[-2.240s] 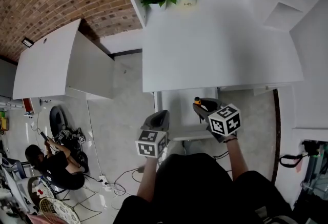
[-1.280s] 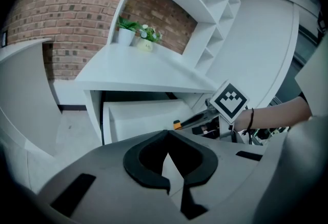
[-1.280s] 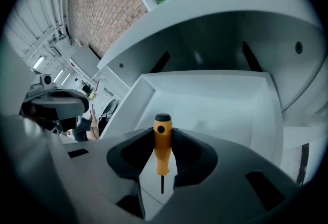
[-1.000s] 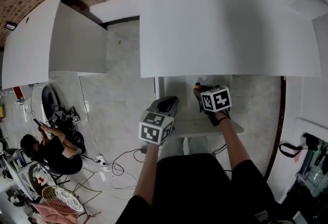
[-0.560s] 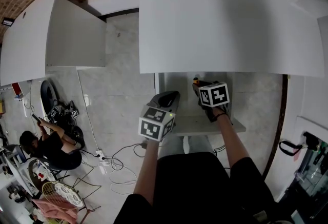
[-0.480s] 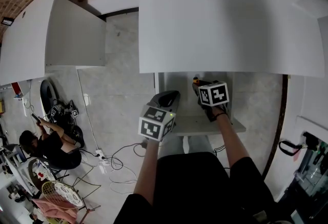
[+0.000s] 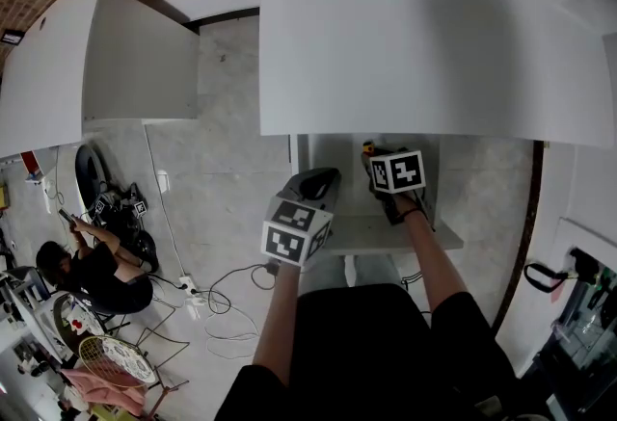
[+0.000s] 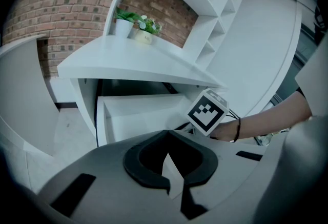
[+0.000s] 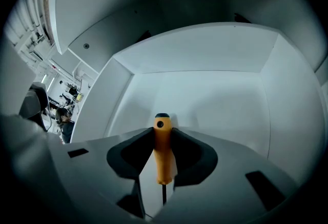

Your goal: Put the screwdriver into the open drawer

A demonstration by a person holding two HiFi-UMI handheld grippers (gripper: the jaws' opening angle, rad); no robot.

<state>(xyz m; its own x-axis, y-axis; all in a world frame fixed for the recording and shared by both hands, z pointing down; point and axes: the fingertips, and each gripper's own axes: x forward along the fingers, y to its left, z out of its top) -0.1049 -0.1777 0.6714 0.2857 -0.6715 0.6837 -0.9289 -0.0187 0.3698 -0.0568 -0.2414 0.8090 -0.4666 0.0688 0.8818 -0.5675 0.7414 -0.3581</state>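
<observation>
Steeply downward, right claw (image 9: 163,135) clamped on screwdriver (image 9: 162,154) over drawer (image 9: 215,95), left claw (image 8: 166,133) closed.

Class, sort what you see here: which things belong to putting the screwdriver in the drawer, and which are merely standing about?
Belong to the job:
screwdriver
right tongs, gripping its handle
open drawer

Standing about:
left tongs, shut and empty
potted plants
shelves
floor cables
</observation>
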